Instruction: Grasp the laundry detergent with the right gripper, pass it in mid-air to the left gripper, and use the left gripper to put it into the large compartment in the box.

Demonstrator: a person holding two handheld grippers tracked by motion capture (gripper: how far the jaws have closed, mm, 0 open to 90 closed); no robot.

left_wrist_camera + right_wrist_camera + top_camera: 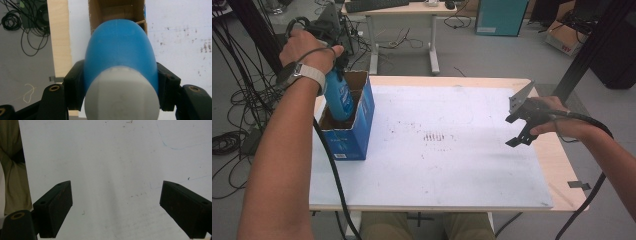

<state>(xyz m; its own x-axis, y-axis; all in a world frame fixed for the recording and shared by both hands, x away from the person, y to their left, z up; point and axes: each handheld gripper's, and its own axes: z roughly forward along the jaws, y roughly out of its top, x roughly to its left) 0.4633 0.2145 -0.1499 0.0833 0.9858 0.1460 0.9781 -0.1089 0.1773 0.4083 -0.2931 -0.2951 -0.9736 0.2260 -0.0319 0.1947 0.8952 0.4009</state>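
Observation:
A blue bottle [338, 97] with a white cap [121, 96] hangs base-down, its lower part inside the open blue cardboard box [356, 132] at the table's left edge. My left gripper [337, 62] is shut on the bottle just below the cap, its black pads [75, 85] pressing both sides. In the left gripper view the bottle [120, 47] points into the box's brown interior [117, 11]. My right gripper [518, 131] hovers over the table's right side, open, with nothing between its fingers [53, 206] above the white sheet [112, 170].
A white sheet [437, 150] covers most of the wooden table [559, 165], with dark smudges near its middle. Cables lie on the floor to the left [232, 100]. A desk [402, 15] and a teal box [498, 17] stand behind the table.

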